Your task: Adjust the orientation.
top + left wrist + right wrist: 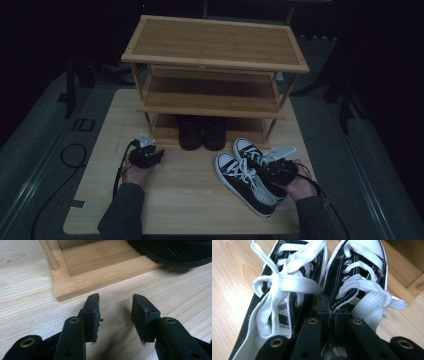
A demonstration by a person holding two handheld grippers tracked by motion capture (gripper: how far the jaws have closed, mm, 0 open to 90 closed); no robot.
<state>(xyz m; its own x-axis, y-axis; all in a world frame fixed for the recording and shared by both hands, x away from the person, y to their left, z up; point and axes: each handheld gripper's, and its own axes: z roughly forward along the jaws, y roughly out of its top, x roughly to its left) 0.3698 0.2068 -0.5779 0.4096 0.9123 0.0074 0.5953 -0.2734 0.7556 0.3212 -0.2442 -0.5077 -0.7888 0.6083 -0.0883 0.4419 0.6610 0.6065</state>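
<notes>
Right gripper [331,315] clamped on the touching inner collars of two black canvas sneakers with white laces [294,287], toes pointed away beyond the fingertips, left gripper [115,312] held open and empty over pale wooden table [25,302], bamboo shoe rack [100,272] just ahead of its fingers.

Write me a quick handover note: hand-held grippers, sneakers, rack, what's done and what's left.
Right hand-held gripper: shut on the inner collars of the black-and-white sneakers, which lie side by side on the table.
Left hand-held gripper: open, empty, low over the table by the shoe rack corner.
Done: black shoes sit on the bottom shelf.
Left: probably shelve the sneakers; the upper shelves are free.
</notes>
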